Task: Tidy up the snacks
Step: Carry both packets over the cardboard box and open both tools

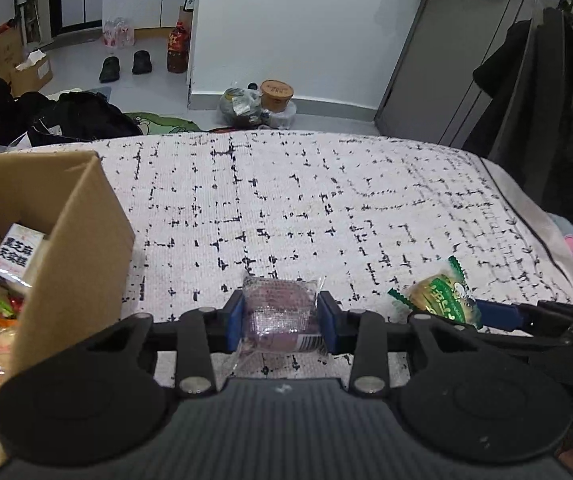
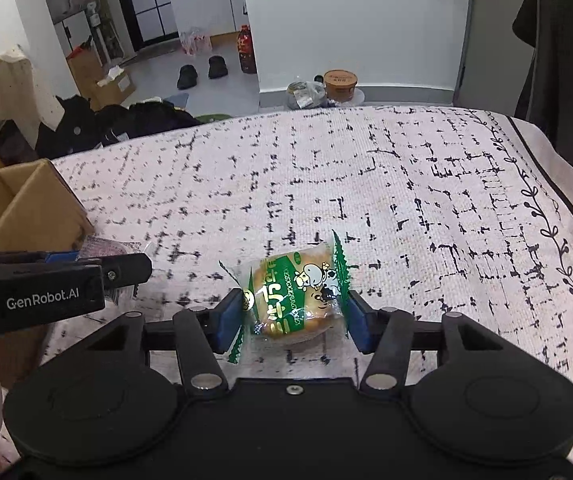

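I note the cardboard box (image 1: 66, 240) at left, already crowded with snacks. My left gripper (image 1: 280, 322) clamps the purple-wrapped cake (image 1: 276, 312); my right gripper (image 2: 292, 314) brackets the green-wrapped bun (image 2: 294, 296), contact uncertain. Risk: slick wrappers slipping out. Patterned bedspread (image 1: 326, 208), cluttered room.

A lived-in home, likely a bedroom or studio flat. Soft surface under a white cloth (image 2: 366, 184) with broken black grid lines, leafy border at 3 o'clock. Dark coats (image 1: 558, 92) hanging at 2 o'clock beside a grey door (image 1: 438, 48). Slippers (image 1: 125, 66) on pale floor at 11 o'clock, beside a large oil bottle (image 1: 177, 49) and packed water bottles (image 1: 118, 33). Instant-noodle tub (image 1: 276, 95) and bagged rubbish (image 1: 240, 106) against the wall at 12 o'clock. Cardboard box (image 1: 74, 232) of snacks at 9 o'clock; heaped dark clothing (image 2: 126, 124) behind.
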The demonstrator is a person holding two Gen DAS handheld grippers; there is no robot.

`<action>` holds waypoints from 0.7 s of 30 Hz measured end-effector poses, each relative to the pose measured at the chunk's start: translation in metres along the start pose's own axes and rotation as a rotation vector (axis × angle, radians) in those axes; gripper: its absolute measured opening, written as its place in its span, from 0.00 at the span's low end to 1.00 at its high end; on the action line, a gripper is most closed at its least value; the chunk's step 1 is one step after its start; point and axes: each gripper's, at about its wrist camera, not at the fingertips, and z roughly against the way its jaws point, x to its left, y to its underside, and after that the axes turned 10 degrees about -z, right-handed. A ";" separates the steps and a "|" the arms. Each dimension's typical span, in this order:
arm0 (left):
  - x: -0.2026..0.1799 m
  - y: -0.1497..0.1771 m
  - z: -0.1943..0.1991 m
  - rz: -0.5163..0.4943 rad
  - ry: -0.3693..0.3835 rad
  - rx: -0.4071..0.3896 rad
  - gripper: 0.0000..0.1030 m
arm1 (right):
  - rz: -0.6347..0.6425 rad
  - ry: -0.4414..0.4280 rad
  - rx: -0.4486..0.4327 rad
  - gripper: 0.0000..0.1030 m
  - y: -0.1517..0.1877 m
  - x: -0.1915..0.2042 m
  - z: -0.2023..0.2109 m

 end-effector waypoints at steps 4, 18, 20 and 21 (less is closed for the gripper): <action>0.004 -0.001 0.016 0.002 -0.003 -0.009 0.36 | -0.020 -0.011 -0.019 0.51 0.001 0.007 0.012; 0.018 -0.005 0.060 -0.025 0.038 -0.036 0.36 | -0.038 -0.040 -0.075 0.52 -0.008 0.037 0.047; 0.025 -0.005 0.069 -0.020 0.038 -0.040 0.36 | -0.033 -0.045 -0.084 0.52 -0.009 0.043 0.050; 0.030 -0.005 0.074 -0.017 0.037 -0.045 0.36 | -0.030 -0.048 -0.088 0.52 -0.009 0.045 0.052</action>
